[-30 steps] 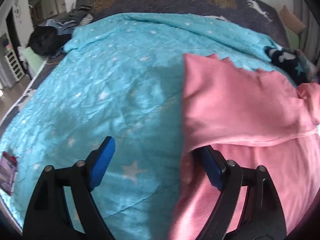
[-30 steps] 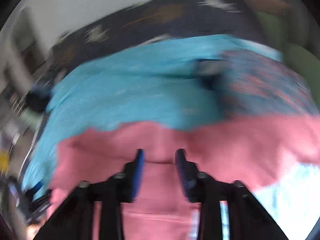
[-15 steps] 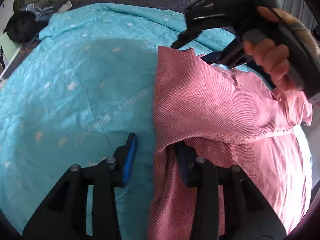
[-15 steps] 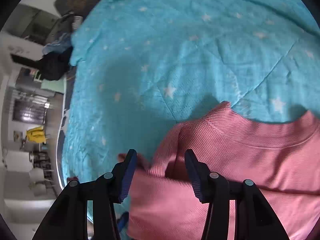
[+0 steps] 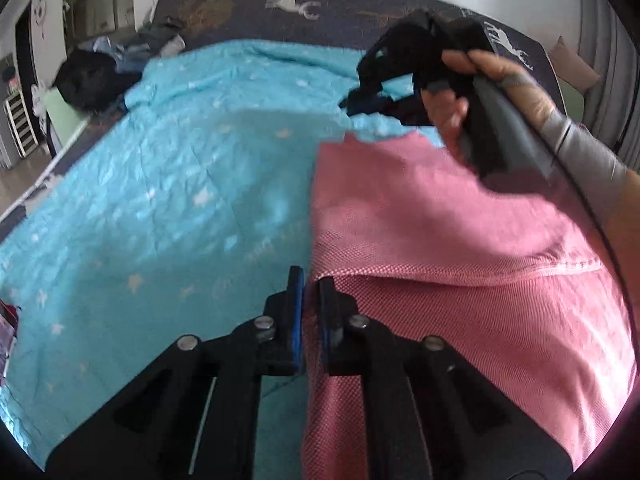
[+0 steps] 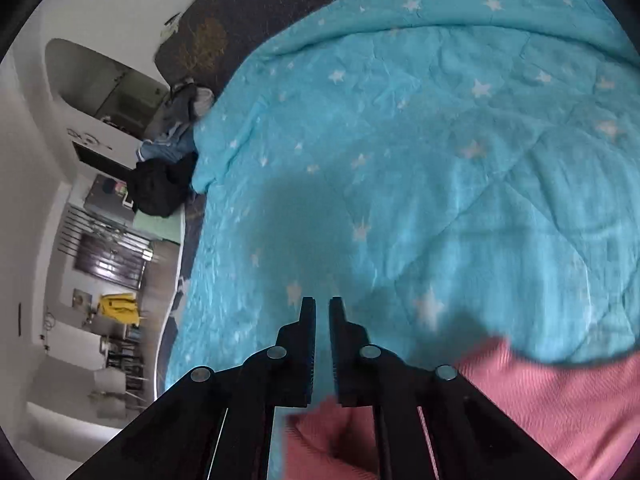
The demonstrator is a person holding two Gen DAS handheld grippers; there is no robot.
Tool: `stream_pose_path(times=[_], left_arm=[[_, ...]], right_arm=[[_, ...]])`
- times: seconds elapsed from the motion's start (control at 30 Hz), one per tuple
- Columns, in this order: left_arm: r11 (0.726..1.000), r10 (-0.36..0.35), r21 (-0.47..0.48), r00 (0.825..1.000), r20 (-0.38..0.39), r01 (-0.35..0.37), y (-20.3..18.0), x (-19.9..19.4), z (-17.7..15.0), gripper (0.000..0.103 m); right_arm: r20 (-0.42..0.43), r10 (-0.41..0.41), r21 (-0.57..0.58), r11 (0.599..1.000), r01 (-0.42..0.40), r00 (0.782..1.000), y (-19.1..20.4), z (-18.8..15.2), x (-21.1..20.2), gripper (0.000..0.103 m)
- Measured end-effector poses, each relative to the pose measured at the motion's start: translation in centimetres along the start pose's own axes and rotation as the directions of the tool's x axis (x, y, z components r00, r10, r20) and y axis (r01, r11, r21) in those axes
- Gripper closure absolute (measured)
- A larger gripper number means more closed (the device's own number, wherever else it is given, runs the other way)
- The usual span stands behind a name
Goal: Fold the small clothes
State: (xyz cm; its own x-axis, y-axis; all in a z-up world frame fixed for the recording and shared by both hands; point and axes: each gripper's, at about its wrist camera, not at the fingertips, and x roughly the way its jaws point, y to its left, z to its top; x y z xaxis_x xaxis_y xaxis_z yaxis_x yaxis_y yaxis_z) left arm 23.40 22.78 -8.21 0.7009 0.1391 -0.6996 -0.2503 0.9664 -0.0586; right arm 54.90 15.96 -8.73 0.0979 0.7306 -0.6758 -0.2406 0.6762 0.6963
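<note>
A pink knit garment [image 5: 460,264] lies on the turquoise star quilt [image 5: 180,184], its upper part folded down over the lower. My left gripper [image 5: 310,284] is shut on the garment's left edge at the fold. My right gripper [image 5: 384,84], held in a hand, hovers over the garment's far edge. In the right wrist view the right gripper [image 6: 322,312] has its jaws nearly together with nothing visible between the tips, above the quilt [image 6: 440,152]. Pink fabric [image 6: 560,400] lies below and behind the fingers.
A dark headboard cover with white deer [image 5: 292,0] runs along the back. A pile of dark and grey clothes [image 5: 96,76] sits at the bed's far left corner. The bed's left edge drops to the floor [image 6: 120,280].
My left gripper closed from wide open onto the garment's left edge. My right gripper closed and rose from the garment's collar edge, which now lies behind its tips.
</note>
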Motion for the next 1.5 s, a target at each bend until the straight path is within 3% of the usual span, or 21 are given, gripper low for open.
stream_pose_path(times=[0.07,0.13,0.27,0.3,0.37,0.6,0.7,0.77,0.87,0.93,1.03,1.2,1.27,1.33,1.4,1.5], left_arm=[[1.0,-0.008,-0.017,1.0,0.004,0.008,0.2,-0.2,-0.1,0.085],[1.0,0.006,-0.012,1.0,0.005,-0.006,0.0,-0.3,-0.3,0.079],[1.0,0.009,-0.002,1.0,0.008,-0.009,-0.4,-0.3,-0.6,0.076],[1.0,0.008,-0.005,1.0,0.011,-0.008,-0.3,-0.4,-0.6,0.07],[1.0,0.005,-0.02,1.0,0.016,-0.004,-0.1,-0.5,-0.6,0.06],[0.983,-0.098,-0.157,0.995,0.001,0.097,2.9,0.5,-0.6,0.054],[0.968,-0.148,-0.208,0.989,-0.01,0.143,3.9,1.1,-0.8,0.054],[0.963,-0.161,-0.218,0.987,-0.006,0.155,4.1,1.1,-0.9,0.054],[0.961,-0.171,-0.22,0.985,-0.001,0.167,4.2,1.1,-1.0,0.054],[0.959,-0.179,-0.222,0.984,-0.004,0.174,4.3,1.2,-1.0,0.054],[0.956,-0.189,-0.228,0.982,-0.004,0.183,4.5,1.3,-1.1,0.054],[0.96,-0.189,-0.21,0.982,0.008,0.186,4.3,1.1,-1.1,0.054],[0.96,-0.199,-0.199,0.98,0.0,0.195,4.1,1.2,-1.1,0.054],[0.96,-0.216,-0.186,0.976,-0.007,0.211,3.8,1.3,-1.0,0.054],[0.954,-0.256,-0.164,0.967,-0.018,0.25,3.4,1.5,-1.0,0.054],[0.947,-0.301,-0.125,0.953,-0.037,0.294,2.6,1.6,-1.0,0.053]], right_arm=[[-0.025,0.031,-0.037,0.999,-0.032,0.999,0.6,-0.1,-1.0,0.094],[-0.066,0.018,-0.193,0.981,-0.03,0.998,2.9,-1.0,-2.7,0.089],[-0.144,-0.068,-0.374,0.927,0.01,0.987,4.6,-3.2,-4.6,0.061],[-0.144,-0.113,-0.403,0.914,0.046,0.983,4.8,-3.5,-4.4,0.057],[-0.168,-0.165,-0.424,0.902,0.08,0.972,4.7,-3.9,-3.7,0.057],[-0.33,-0.081,-0.371,0.927,-0.051,0.94,5.3,-5.5,1.5,0.056],[-0.348,-0.174,-0.368,0.929,0.036,0.921,5.6,-5.8,4.4,0.057],[-0.312,-0.198,-0.355,0.932,0.079,0.929,6.0,-5.7,4.4,0.059],[-0.249,-0.253,-0.444,0.888,0.122,0.935,7.2,-5.6,3.6,0.059],[-0.236,-0.32,-0.494,0.853,0.171,0.917,7.3,-5.5,3.5,0.059],[-0.247,-0.372,-0.508,0.836,0.207,0.895,6.5,-5.3,3.5,0.059],[-0.254,-0.354,-0.501,0.844,0.191,0.9,6.6,-5.1,3.2,0.059],[-0.281,-0.366,-0.519,0.836,0.18,0.887,6.7,-5.2,3.2,0.058],[-0.346,-0.38,-0.547,0.825,0.145,0.858,6.7,-5.6,3.9,0.054],[-0.4,-0.368,-0.565,0.82,0.09,0.839,6.7,-5.9,4.3,0.041],[-0.427,-0.306,-0.549,0.835,0.025,0.851,7.1,-5.7,4.5,0.042]])
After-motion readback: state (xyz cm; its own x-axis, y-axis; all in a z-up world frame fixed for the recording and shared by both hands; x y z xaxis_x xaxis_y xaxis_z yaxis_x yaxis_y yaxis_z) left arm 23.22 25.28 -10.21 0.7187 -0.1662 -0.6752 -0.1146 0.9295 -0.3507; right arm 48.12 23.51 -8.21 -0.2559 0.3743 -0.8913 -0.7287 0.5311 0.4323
